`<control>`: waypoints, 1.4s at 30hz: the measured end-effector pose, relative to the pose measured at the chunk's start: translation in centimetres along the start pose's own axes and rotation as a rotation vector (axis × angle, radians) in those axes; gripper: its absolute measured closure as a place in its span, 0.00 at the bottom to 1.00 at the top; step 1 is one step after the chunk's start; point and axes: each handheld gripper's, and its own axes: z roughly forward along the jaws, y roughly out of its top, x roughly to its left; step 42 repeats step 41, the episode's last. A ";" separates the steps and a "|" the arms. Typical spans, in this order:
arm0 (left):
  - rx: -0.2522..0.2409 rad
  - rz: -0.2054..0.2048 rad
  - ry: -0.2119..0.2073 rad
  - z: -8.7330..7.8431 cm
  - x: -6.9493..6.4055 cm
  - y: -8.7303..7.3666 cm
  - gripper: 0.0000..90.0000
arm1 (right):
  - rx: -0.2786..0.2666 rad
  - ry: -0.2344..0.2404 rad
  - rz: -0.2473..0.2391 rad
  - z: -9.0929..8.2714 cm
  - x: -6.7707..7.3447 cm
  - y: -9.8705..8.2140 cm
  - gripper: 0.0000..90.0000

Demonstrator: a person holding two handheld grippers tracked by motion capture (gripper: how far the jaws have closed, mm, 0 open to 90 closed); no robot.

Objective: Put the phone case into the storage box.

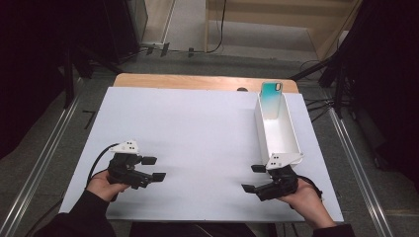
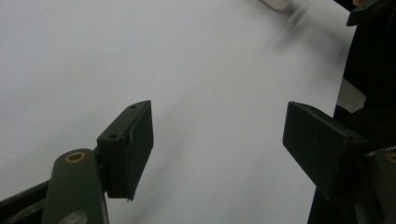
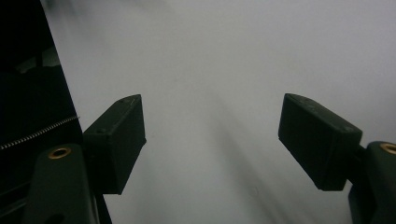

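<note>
A long white open box (image 1: 276, 129) lies lengthwise at the right of the white table top (image 1: 192, 128). A teal phone case (image 1: 271, 98) leans upright at the box's far end. My left gripper (image 1: 154, 168) rests low at the front left, held in a hand, jaws pointing right and open with nothing between them. My right gripper (image 1: 253, 178) sits at the front right, just below the box's near end, jaws pointing left, open and empty. In the left gripper view the left gripper (image 2: 217, 149) has bare white surface between its pads; the right gripper (image 3: 212, 140) likewise in its own view.
A wooden table edge (image 1: 197, 81) shows behind the white top. Dark stands and cables (image 1: 336, 84) flank the table at left and right. A metal rail (image 1: 44, 158) runs along the floor at the left, another at the right.
</note>
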 end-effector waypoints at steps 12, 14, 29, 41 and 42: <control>0.003 0.002 0.000 -0.2 0.0 -0.2 0.27 | 0.001 0.025 0.004 -0.1 -0.1 -1.1 0.24; 0.004 0.004 0.001 -0.2 0.0 -0.3 0.27 | -0.001 0.026 0.007 -0.2 -0.1 -1.3 0.24; 0.009 0.002 -0.006 -0.2 0.0 -0.4 0.27 | 0.000 0.008 0.012 -0.5 -0.4 -1.8 0.24; 0.009 0.002 -0.008 -0.2 0.1 -0.4 0.27 | 0.009 0.008 0.021 -0.5 -0.5 -1.8 0.24; 0.009 0.002 -0.008 -0.2 0.1 -0.4 0.27 | 0.009 0.008 0.021 -0.5 -0.5 -1.8 0.24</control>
